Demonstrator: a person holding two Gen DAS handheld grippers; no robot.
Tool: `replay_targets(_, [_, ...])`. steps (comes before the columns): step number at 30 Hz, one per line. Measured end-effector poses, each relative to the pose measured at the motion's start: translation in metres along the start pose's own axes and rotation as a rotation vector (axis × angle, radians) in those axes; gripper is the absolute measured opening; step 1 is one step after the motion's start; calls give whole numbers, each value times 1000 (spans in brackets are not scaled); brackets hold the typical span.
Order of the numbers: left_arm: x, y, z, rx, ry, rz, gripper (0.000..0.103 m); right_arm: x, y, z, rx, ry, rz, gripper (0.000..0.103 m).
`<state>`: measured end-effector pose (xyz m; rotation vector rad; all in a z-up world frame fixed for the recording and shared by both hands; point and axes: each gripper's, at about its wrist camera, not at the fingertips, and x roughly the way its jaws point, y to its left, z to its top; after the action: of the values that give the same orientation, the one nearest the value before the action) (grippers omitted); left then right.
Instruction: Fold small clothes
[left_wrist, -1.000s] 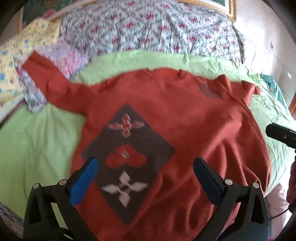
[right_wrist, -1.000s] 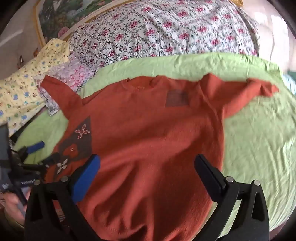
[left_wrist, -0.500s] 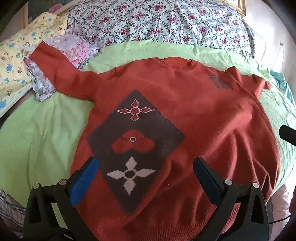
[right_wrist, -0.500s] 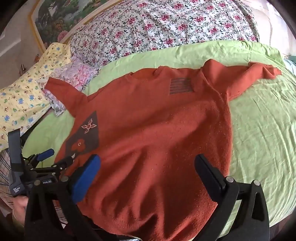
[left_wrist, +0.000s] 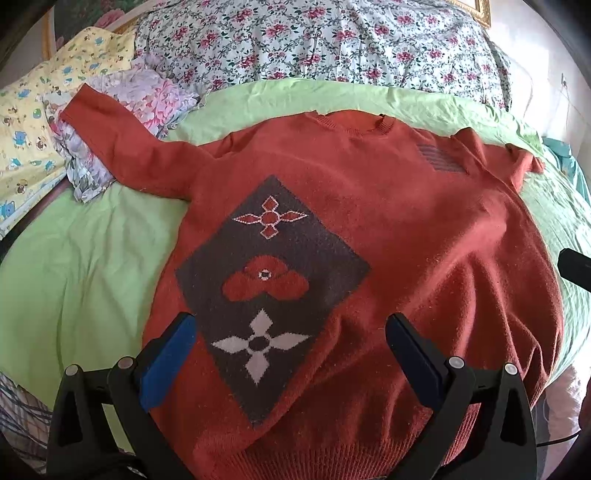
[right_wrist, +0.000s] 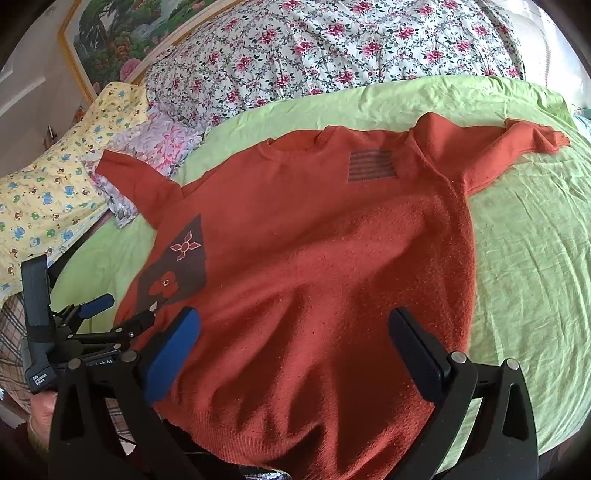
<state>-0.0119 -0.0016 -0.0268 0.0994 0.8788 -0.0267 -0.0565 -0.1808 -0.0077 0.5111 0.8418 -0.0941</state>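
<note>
I hold my left gripper (left_wrist: 291, 354) low over the hem end of the rust-orange knitted sweater (left_wrist: 369, 240), fingers pointing up the garment toward its neckline. Its jaws stand wide apart and grip nothing; the blue-padded fingers (left_wrist: 168, 363) straddle the white flower at the lower tip of the dark brown diamond motif (left_wrist: 273, 280) without visibly touching the knit. My right gripper (right_wrist: 295, 354) sits in a matching pose over the plain half of the sweater's lower body, jaws likewise spread and empty.

From the right wrist view, the left gripper appears at the frame's left edge, over the sweater's side near the diamond, with part of my hand (right_wrist: 40, 413) beneath its handle. A small white label on that handle carries print too small to read with certainty.

The sweater lies face up and spread flat on the light green bedsheet (right_wrist: 517, 240), both sleeves extended outward. One sleeve rests across a pastel floral folded cloth (left_wrist: 147, 96). A grey striped patch (right_wrist: 371, 164) marks the chest. A rose-patterned quilt (left_wrist: 314, 40) lies beyond the collar.
</note>
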Motion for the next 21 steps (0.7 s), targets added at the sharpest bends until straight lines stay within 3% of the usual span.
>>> replay_targets(21, [2, -1, -4, 10, -7, 12, 102, -4, 9, 1, -5, -14, 28, 102])
